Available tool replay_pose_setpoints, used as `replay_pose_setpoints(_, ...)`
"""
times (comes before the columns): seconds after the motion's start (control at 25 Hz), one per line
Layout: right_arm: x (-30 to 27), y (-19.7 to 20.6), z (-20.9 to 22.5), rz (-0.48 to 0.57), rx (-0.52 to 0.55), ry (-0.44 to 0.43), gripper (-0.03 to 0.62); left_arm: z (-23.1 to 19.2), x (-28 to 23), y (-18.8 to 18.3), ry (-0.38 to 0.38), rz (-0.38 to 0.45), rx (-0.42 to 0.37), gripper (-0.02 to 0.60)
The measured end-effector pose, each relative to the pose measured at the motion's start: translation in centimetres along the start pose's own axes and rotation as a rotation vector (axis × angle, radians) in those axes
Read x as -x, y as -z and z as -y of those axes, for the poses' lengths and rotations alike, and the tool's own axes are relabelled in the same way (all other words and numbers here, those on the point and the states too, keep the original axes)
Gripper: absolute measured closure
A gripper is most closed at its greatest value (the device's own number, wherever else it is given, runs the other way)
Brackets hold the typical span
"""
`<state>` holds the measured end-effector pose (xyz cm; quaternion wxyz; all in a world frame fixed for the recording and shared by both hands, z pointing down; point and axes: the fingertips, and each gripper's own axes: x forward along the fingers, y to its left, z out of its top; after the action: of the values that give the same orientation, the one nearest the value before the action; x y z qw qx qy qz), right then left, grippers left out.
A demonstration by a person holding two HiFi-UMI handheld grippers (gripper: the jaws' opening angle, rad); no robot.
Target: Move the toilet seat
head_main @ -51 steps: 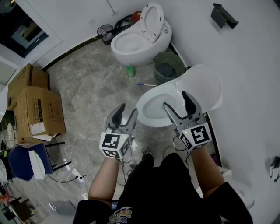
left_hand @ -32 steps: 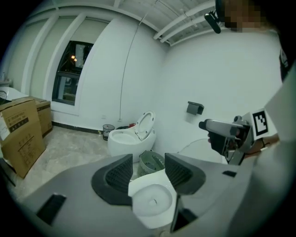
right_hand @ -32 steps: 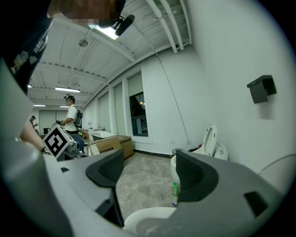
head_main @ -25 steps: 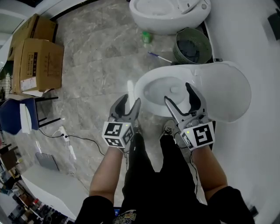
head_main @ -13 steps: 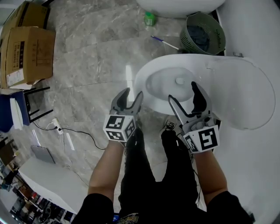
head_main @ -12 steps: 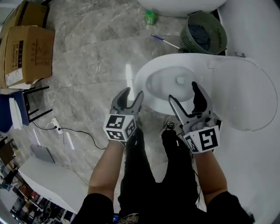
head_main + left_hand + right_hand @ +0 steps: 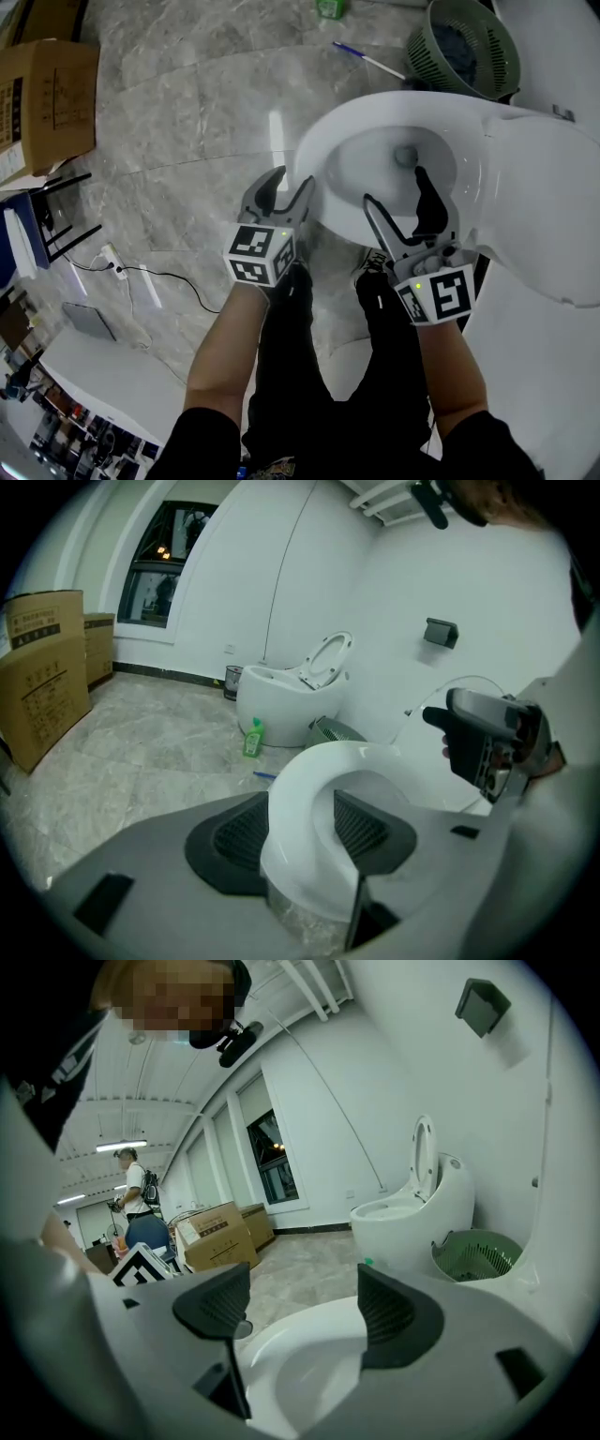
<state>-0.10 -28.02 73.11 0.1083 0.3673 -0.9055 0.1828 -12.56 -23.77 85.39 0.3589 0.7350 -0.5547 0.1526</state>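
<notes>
1. Standing at the front of a white bowl, a person holds one gripper in each hand; the head view looks down past both forearms and dark trousers.
2. The seat lies flat on the bowl as a glossy white ring. The lid stands raised at the right side of the head view.
3. The left gripper has its jaws spread and pinches nothing. From above it sits at the seat's front left edge, with one tip overlapping the ring. In the left gripper view the front of the ring fills the gap between the two dark pads. Whether either pad touches it cannot be told.
4. The right gripper also has its jaws spread, with nothing pinched. It hangs over the near side of the seat, tips above the hollow of the bowl. In the right gripper view the ring and the hollow show between and below its pads.
5. The floor is grey marble. A green basket stands just beyond the bowl, with a blue pen lying near it.
6. Farther off, a green bottle stands beside a second toilet, whose seat and lid are up.
7. A box sits at the left, well apart from the bowl. A cable runs across the floor near the left forearm.
</notes>
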Motion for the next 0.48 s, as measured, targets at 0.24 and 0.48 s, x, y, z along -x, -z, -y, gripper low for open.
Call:
replay_pose_setpoints(0.24, -1.4, 3.1, 0.6, -0.004, -0.029, 0.013, 0.226, -1.2, -2.4, 2.5, 0.017, -0.024, 0.006, 0.385)
replay_pose_setpoints(0.48, -2.1, 4.6, 0.6, -0.005, -0.039, 0.015, 0.223, -2.1, -3.9, 4.2, 0.018, -0.042, 0.045, 0.387)
